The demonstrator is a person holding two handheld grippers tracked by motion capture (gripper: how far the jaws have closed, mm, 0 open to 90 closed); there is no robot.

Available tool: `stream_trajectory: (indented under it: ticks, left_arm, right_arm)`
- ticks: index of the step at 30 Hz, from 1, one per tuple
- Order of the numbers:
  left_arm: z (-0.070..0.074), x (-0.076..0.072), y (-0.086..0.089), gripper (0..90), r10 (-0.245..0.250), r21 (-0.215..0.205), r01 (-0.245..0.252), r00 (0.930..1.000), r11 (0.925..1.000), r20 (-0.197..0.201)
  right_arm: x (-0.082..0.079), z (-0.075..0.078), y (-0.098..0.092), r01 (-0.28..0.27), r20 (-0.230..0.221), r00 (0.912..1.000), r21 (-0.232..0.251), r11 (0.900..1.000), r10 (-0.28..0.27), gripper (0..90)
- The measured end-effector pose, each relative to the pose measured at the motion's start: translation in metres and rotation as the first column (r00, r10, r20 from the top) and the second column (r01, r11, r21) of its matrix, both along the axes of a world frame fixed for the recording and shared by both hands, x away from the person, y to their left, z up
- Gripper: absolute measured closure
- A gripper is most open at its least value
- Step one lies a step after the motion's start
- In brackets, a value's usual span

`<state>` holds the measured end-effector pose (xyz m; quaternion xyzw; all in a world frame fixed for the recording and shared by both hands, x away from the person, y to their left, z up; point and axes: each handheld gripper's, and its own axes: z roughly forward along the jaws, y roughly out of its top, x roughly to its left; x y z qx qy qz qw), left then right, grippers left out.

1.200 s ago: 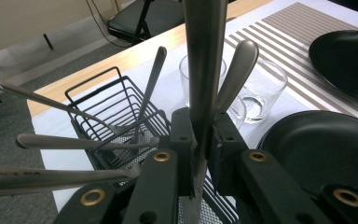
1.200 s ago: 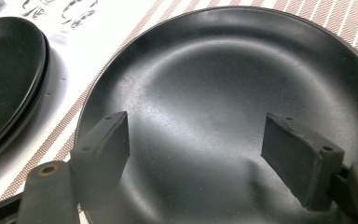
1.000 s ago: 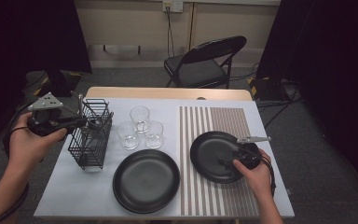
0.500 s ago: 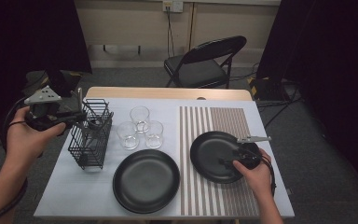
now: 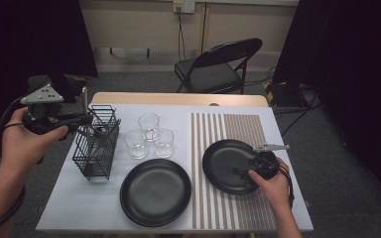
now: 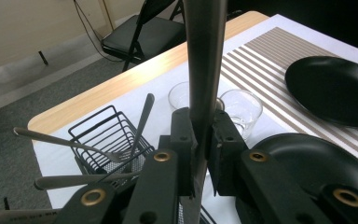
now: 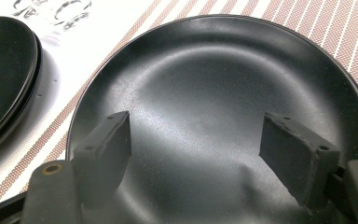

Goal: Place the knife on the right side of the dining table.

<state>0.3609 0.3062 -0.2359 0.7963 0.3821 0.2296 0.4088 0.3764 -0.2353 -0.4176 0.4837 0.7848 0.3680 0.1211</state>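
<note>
My left gripper [image 5: 79, 119] [image 6: 200, 135] is shut on the grey metal handle of a piece of cutlery [image 6: 205, 56], which stands upright [image 5: 86, 98] just above the black wire cutlery basket [image 5: 96, 146] [image 6: 105, 133]. Its working end is hidden below the jaws. More cutlery, including a fork [image 6: 70, 142], lies in the basket. My right gripper [image 5: 243, 171] [image 7: 200, 140] hangs open low over a black plate [image 5: 225, 166] [image 7: 214, 70] on the striped placemat [image 5: 228, 129], jaws wide with nothing between them.
A second black plate [image 5: 155, 191] [image 6: 307, 158] lies near the table's front edge. Three clear glasses [image 5: 149, 136] [image 6: 240, 107] stand between the basket and the placemat. A folding chair [image 5: 218, 64] stands behind the table.
My left gripper has risen with the piece of cutlery, moving up and a little left from the basket. The right gripper has stayed over its plate.
</note>
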Motion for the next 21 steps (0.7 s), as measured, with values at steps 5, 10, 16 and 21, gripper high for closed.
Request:
stream_trajectory:
  ticks: [5,10,16,21]
  left_arm:
    - [0.007,-0.001,-0.003,81.8,-0.015,0.002,0.015,0.9999,0.9999,-0.001]
    - [0.012,-0.002,-0.007,81.8,-0.02,0.004,0.02,0.9998,0.9998,0.001]
    - [0.017,-0.003,-0.01,81.9,-0.02,0.006,0.02,0.9998,0.9998,0.009]
    - [0.023,-0.004,-0.013,81.9,-0.027,0.008,0.027,0.9995,0.9996,0.018]
  right_arm:
    - [0.0,0.0,0.0,-0.001,0.001,1.0,-0.001,1.0,0.001,24.3]
    - [0.0,0.001,-0.001,0.005,0.007,1.0,-0.002,1.0,-0.005,24.3]
    - [0.0,0.001,-0.001,0.003,0.006,1.0,0.002,1.0,-0.003,24.3]
    - [0.0,0.001,-0.001,0.004,0.005,1.0,0.001,1.0,-0.004,24.3]
